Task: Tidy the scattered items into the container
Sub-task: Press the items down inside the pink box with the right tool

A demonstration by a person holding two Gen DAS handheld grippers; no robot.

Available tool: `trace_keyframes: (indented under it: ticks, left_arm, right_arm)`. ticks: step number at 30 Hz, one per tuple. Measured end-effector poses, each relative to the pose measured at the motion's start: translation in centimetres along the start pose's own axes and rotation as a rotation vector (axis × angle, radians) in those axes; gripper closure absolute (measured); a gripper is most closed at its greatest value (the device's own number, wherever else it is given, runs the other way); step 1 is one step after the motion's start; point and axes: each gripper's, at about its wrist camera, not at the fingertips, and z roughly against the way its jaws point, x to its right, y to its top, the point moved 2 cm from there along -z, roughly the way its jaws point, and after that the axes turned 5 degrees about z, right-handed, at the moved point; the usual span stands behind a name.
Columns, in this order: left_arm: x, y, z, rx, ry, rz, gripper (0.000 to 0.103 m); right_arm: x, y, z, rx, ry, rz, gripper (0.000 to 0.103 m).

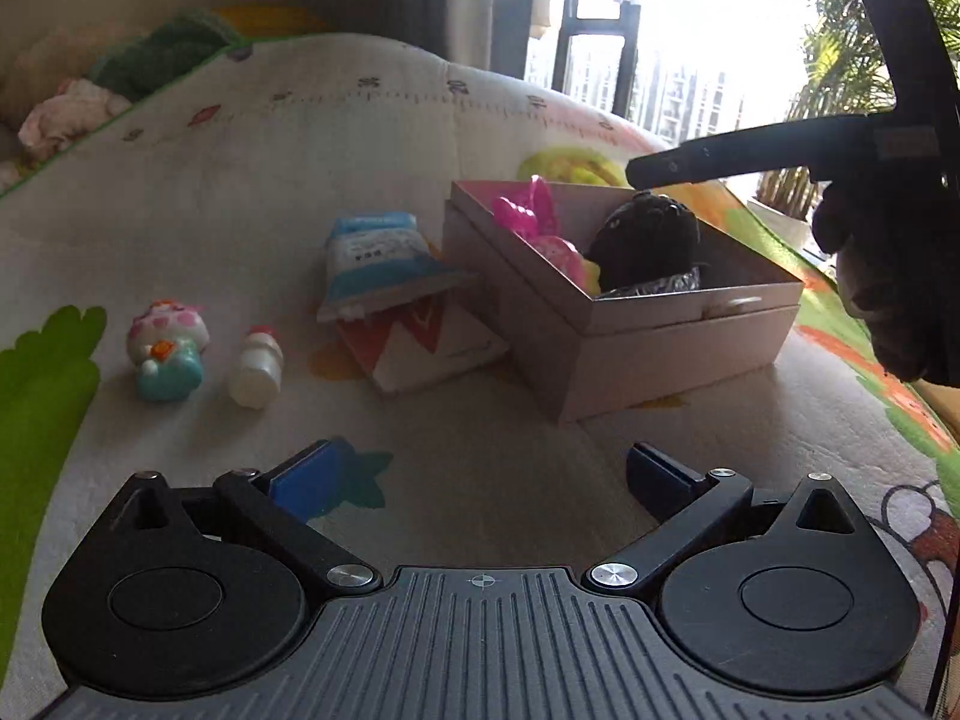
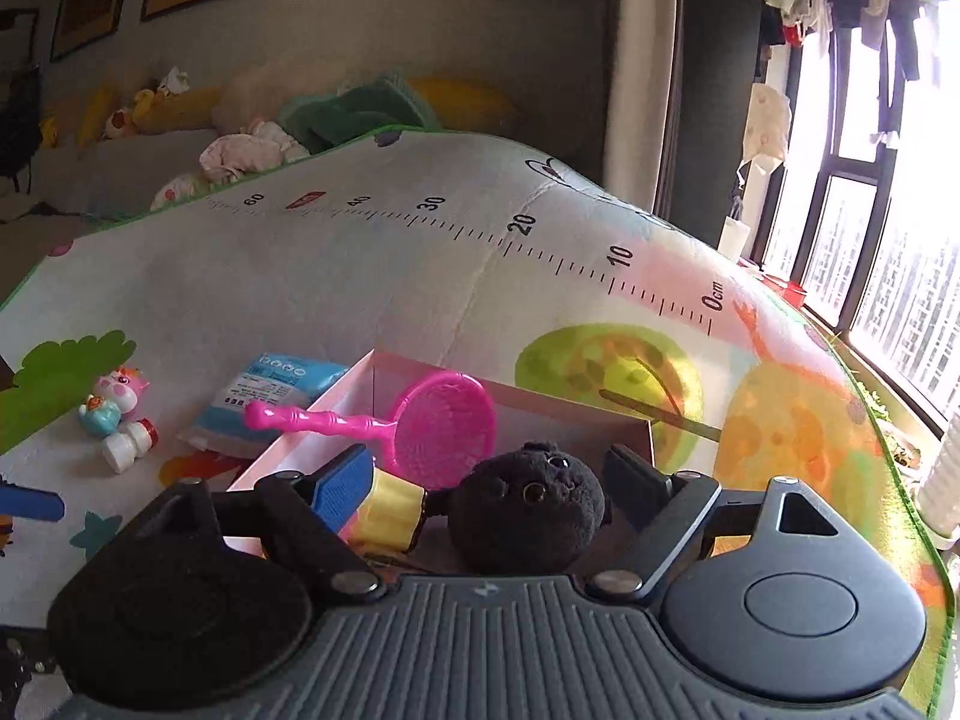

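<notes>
The right hand-held gripper (image 2: 489, 489) hovers wide open over the box (image 1: 636, 354), holding nothing; the black plush (image 2: 528, 507) already sits inside beside the pink paddle (image 2: 447, 423). The left hand-held gripper (image 1: 480, 474) is open and empty too. Best next bet is probably the small white bottle (image 1: 257, 367), well left of the box: come in low and pinch its middle.

**Box partly filled, four items left on the mat**

An open pinkish-grey cardboard box (image 1: 630, 354) is seen on the play mat. Inside it a black plush toy (image 2: 531, 507), a pink toy racket (image 2: 444, 429) leaning over the rim, and a yellow item (image 2: 390, 507) are held. Just beside the box a blue-and-white packet (image 1: 378, 261) is propped on a red-and-white pack (image 1: 420, 348). Farther left, a small white bottle (image 1: 257, 367) and a pink-and-teal figurine (image 1: 167, 351) are found side by side.
</notes>
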Motion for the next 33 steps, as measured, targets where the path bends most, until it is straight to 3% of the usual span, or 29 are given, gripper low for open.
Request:
trace_keyframes:
  ticks: [1,3,8,10,11,12,15,18,21,25,28,33]
  left_arm:
    - [0.1,-0.3,-0.3,-0.010,-0.006,-0.007,0.000]
    - [0.5,-0.7,-0.9,-0.035,-0.005,-0.010,0.000]
    - [0.3,-1.1,-1.2,-0.052,-0.031,0.018,0.000]
    - [0.3,-1.1,-1.2,-0.049,-0.031,0.019,0.000]
    - [0.3,-1.1,-1.2,-0.048,-0.033,0.023,0.000]
    - [0.2,-1.1,-1.1,-0.047,-0.036,0.027,0.000]
    - [0.1,-1.1,-1.1,-0.044,-0.044,0.040,0.000]
    - [0.1,-1.0,-1.1,-0.045,-0.045,0.043,0.000]
    - [0.0,-1.0,-1.1,-0.044,-0.046,0.045,0.000]
    - [0.0,-1.0,-1.1,-0.044,-0.045,0.046,0.000]
    - [0.0,-1.1,-1.1,-0.045,-0.046,0.047,0.000]
    - [0.0,-1.0,-1.1,-0.048,-0.041,0.042,0.000]
  right_arm:
    - [-0.1,1.1,-1.0,-0.017,0.022,-0.020,0.041]
    - [-0.3,2.9,-2.9,-0.051,0.062,-0.062,0.052]
    - [-1.0,5.9,-9.5,-0.160,0.080,-0.124,0.053]
    - [-1.2,6.1,-12.0,-0.229,0.039,-0.139,0.054]
    - [-1.3,6.0,-13.0,-0.263,0.028,-0.143,0.060]
    - [-1.3,5.8,-13.7,-0.290,0.030,-0.153,0.075]
    - [-0.3,5.0,-13.2,-0.293,0.058,-0.202,0.082]
    - [0.9,4.1,-10.7,-0.263,0.020,-0.148,0.082]
    - [3.0,2.4,-8.0,-0.290,0.004,-0.125,0.082]
    - [4.7,0.7,-5.3,-0.286,-0.081,-0.042,0.081]
    - [5.8,0.8,-3.8,-0.269,-0.052,-0.100,0.080]
    - [5.3,0.0,-3.3,-0.328,0.034,-0.191,0.071]
